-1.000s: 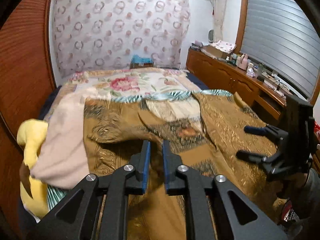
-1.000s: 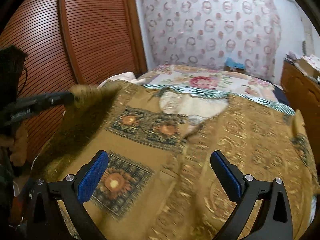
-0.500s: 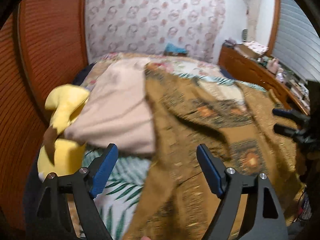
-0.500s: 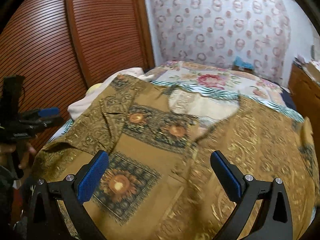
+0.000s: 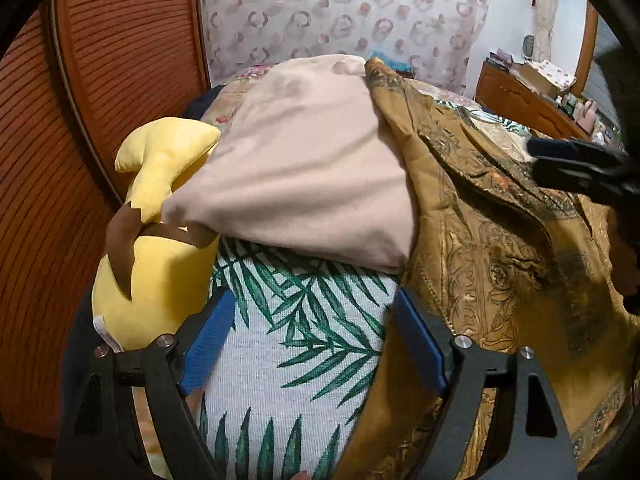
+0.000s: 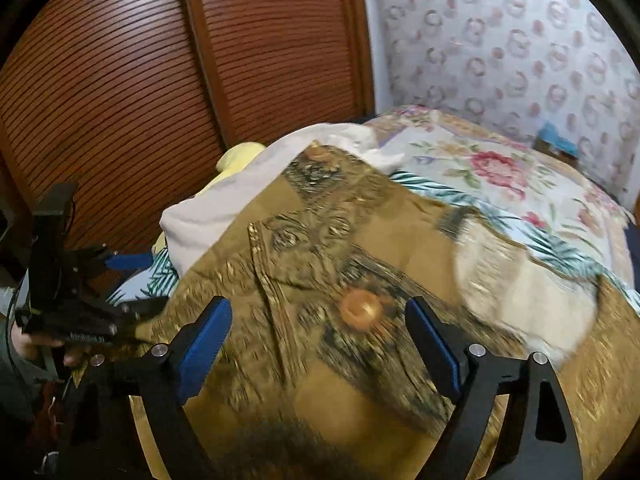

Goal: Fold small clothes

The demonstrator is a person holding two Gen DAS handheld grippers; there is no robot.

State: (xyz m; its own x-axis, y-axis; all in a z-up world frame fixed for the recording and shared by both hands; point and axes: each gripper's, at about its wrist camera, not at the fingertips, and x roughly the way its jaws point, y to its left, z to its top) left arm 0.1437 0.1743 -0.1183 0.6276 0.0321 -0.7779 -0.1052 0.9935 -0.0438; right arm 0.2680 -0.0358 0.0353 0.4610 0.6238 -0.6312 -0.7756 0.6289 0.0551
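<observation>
Left wrist: plush toy beside pillow.

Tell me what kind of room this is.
Most likely a bedroom: a bed with a floral cover, a louvred wooden wardrobe beside it, and a cluttered dresser by the wall.

The plush toy lies left of the left gripper; the folded cloth lies ahead of it, on the bedspread; the patterned shirt spreads to its right, overlapping that cloth's edge.
</observation>
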